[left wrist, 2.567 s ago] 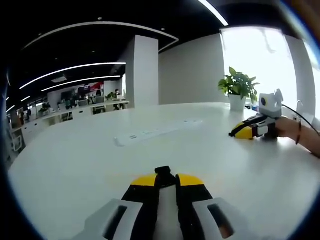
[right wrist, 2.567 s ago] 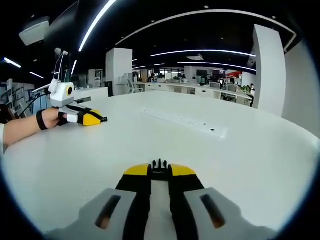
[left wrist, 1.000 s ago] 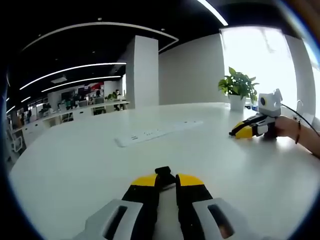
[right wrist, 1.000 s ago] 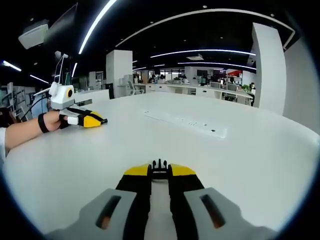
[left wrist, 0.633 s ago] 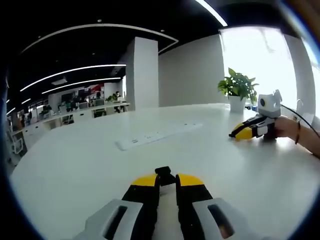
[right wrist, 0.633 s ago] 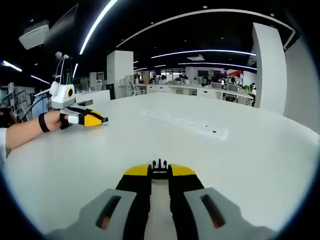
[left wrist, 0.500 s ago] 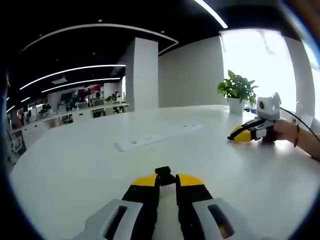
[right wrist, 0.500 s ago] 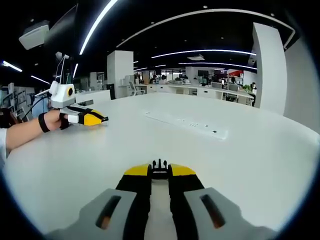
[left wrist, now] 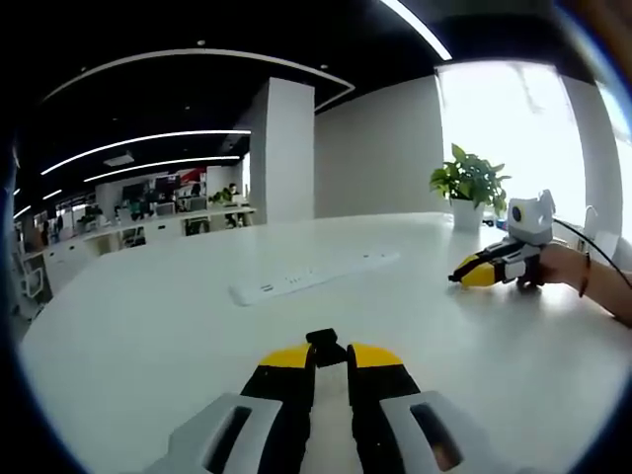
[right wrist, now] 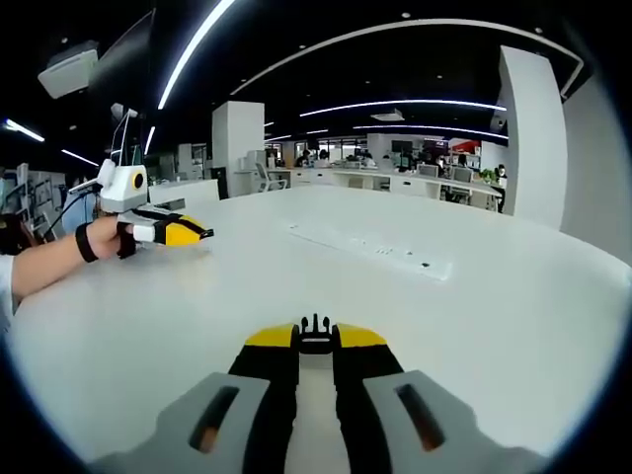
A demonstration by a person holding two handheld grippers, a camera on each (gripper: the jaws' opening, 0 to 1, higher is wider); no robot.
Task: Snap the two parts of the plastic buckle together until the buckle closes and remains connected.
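Left gripper (left wrist: 330, 357): jaws clenched on a small black buckle part (left wrist: 324, 342) pinched at the yellow tips, low over the white surface (left wrist: 148, 336).
Right gripper (right wrist: 315, 339): jaws clenched on the other black buckle part (right wrist: 315, 326), its short prongs poking up past the tips.
Position of the halves: well apart, one in each gripper, not yet mated.
Handling, as a judgement: light, stiff plastic, smooth and prone to twisting in a pinch; prongs thin, likely to flex or skid off if met at an angle.
Hold: best on the flat body of each half, mating ends left free, prongs lined straight with the socket before pressing.
Left gripper view: white power strip (left wrist: 314, 276) at mid surface, potted plant (left wrist: 470, 184) by a bright window, right gripper (left wrist: 477, 274) to the right, in a hand (left wrist: 559, 267).
Right gripper view: left gripper (right wrist: 186, 233) to the left, in a hand (right wrist: 97, 238) with a dark wrist strap, power strip (right wrist: 373, 245) further right, office desks behind; prong detail plain here, the socket half in the other view a mere dark nub.
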